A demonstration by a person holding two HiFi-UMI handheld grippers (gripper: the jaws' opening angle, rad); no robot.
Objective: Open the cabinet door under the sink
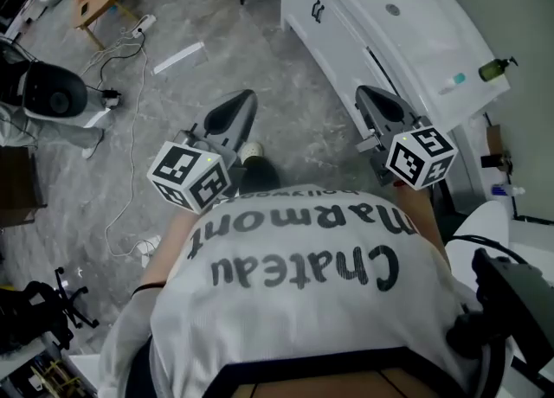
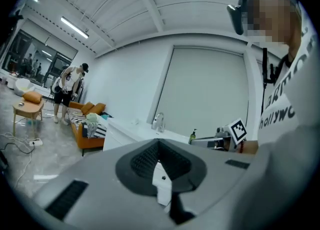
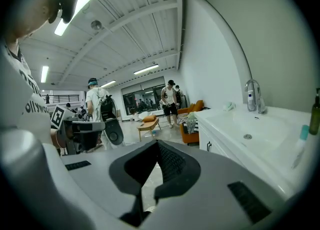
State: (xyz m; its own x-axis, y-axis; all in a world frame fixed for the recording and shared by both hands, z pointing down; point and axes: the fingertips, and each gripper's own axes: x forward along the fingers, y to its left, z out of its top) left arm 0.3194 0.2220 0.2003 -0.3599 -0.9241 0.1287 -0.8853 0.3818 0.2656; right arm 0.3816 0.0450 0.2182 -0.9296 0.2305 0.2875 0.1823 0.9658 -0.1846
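The left gripper [image 1: 242, 102] and right gripper [image 1: 368, 96] both have their jaws pressed together, empty. The white cabinet door with a black handle [image 1: 318, 12] is ahead on the right, below the white sink [image 1: 407, 20]. Arriving shut, they could knock the handle rather than catch it.

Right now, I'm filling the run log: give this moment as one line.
left hand-held gripper: shut, empty | right hand-held gripper: shut, empty | cabinet door: untouched, both short of it
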